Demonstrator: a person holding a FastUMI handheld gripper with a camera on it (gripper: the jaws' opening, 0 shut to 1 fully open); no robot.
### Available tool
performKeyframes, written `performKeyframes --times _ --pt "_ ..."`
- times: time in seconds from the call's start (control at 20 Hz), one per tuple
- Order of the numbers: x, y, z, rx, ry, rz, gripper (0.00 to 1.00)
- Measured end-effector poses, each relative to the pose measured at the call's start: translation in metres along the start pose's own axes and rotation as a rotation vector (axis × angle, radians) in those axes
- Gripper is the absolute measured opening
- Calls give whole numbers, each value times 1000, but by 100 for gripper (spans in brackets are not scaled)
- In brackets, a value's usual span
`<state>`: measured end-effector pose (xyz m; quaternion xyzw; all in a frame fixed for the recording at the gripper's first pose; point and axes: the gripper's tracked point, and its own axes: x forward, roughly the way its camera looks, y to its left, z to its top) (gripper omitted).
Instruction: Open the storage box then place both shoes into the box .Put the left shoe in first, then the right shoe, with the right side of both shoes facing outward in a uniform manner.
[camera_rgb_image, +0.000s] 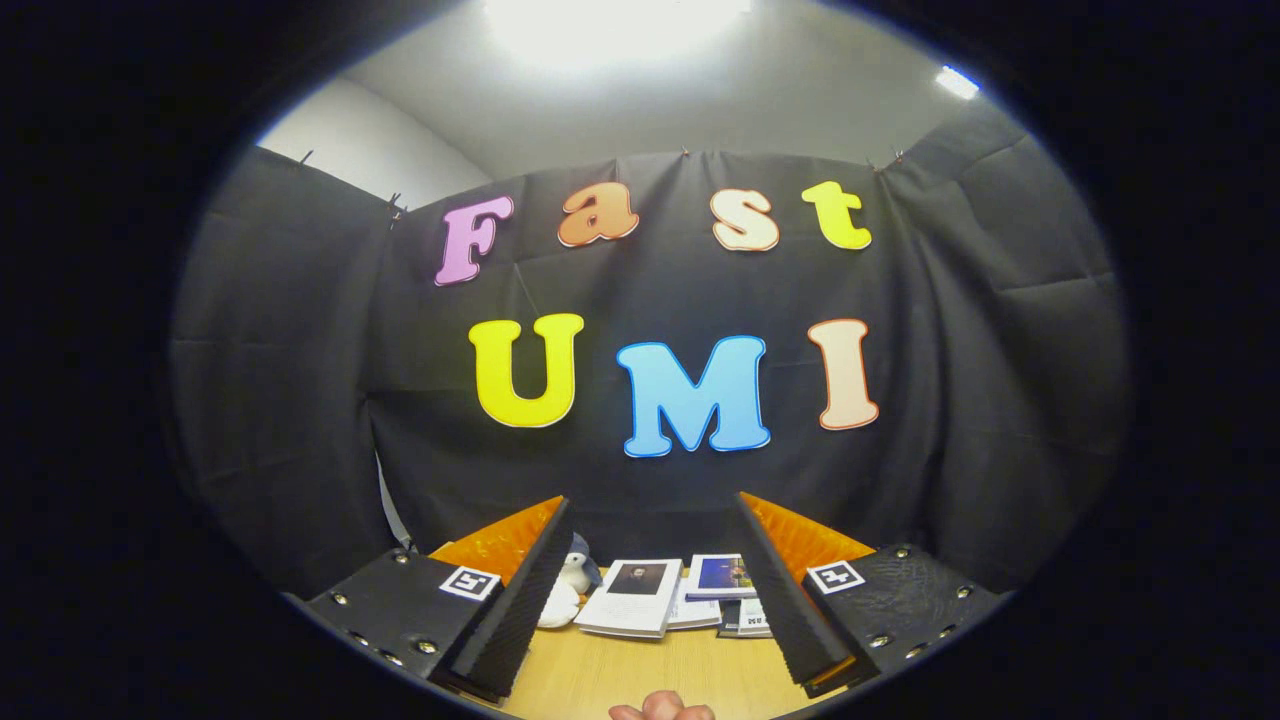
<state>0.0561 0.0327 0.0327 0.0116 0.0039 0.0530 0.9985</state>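
My gripper is held high and level, looking over the far part of a wooden table. Its two fingers, black ribbed pads on orange backs, stand wide apart with nothing between them. Beyond the fingers the black cloth wall rises.
At the table's far edge, ahead of the fingers, lie several booklets and a small white plush toy beside the left finger. A person's fingertips show at the near edge of the table, below the gap between the fingers.
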Motion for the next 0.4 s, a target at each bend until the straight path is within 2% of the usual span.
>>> performKeyframes --times 0.4 --pt "-10 -1 0 -22 -13 3 96"
